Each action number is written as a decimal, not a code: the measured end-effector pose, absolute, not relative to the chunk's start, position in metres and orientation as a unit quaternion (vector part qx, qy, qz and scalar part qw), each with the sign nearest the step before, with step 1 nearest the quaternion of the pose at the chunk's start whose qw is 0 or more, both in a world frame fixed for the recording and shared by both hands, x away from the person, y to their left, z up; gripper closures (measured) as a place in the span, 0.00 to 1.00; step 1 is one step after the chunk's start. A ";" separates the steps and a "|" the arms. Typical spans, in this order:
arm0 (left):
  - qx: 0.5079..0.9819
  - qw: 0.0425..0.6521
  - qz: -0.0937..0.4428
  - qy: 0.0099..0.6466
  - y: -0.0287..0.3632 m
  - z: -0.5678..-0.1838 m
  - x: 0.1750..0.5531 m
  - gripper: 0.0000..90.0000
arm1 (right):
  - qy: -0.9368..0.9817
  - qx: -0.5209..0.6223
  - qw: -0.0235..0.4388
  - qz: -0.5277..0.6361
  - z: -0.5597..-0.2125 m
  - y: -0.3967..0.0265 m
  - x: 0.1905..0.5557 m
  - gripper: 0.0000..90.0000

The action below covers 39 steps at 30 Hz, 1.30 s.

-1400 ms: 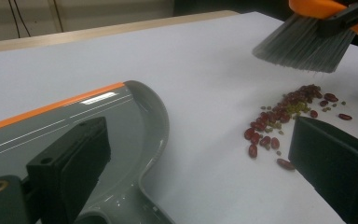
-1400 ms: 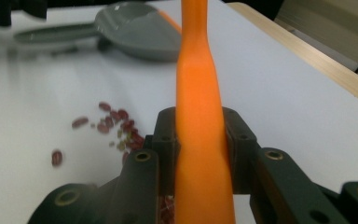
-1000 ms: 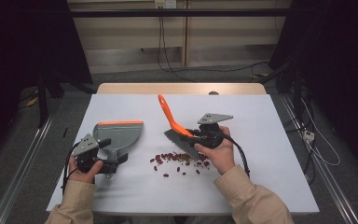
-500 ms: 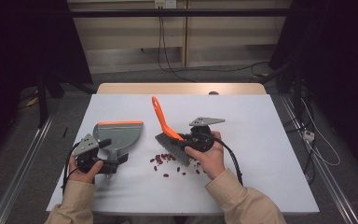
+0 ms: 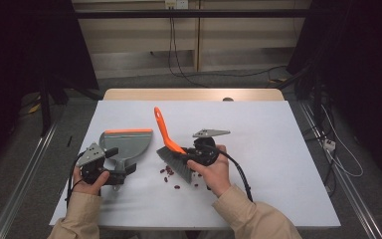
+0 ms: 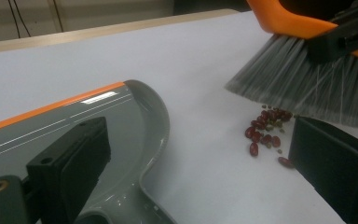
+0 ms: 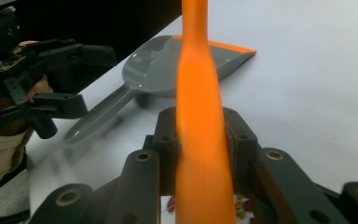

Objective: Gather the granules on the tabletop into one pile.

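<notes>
A grey dustpan [image 5: 128, 143] with an orange lip lies flat on the white table [image 5: 278, 149], left of centre. My left gripper [image 5: 122, 172] sits at the pan's handle [image 6: 121, 207] with its jaws wide apart; in the left gripper view [image 6: 200, 154] the handle lies low between them, not pinched. My right gripper [image 5: 191, 152] is shut on the orange handle [image 7: 199, 107] of a brush, whose grey bristles [image 5: 175, 162] rest on the table. Several dark red beans [image 5: 170, 174] lie just in front of the bristles [image 6: 303, 84], to the right of the pan.
The table's wooden far edge [image 5: 194, 94] runs along the back. Cables [image 5: 338, 149] trail over the floor to the right, and metal rails [image 5: 25, 184] run along the floor on the left. The right half of the table is bare white surface.
My right gripper has carried the brush leftward across the table toward the dustpan, pushing the beans along. The left gripper and the pan have stayed put.
</notes>
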<state>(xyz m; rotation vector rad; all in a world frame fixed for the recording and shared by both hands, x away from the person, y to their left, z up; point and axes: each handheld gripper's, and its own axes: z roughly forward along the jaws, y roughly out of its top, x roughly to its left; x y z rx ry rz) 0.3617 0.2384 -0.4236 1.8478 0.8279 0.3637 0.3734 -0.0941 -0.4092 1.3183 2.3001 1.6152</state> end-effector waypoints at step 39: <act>0.768 0.516 0.151 0.348 0.239 -0.425 0.362 0.06 | 0.734 0.508 0.013 0.451 -0.442 -0.095 0.373 0.79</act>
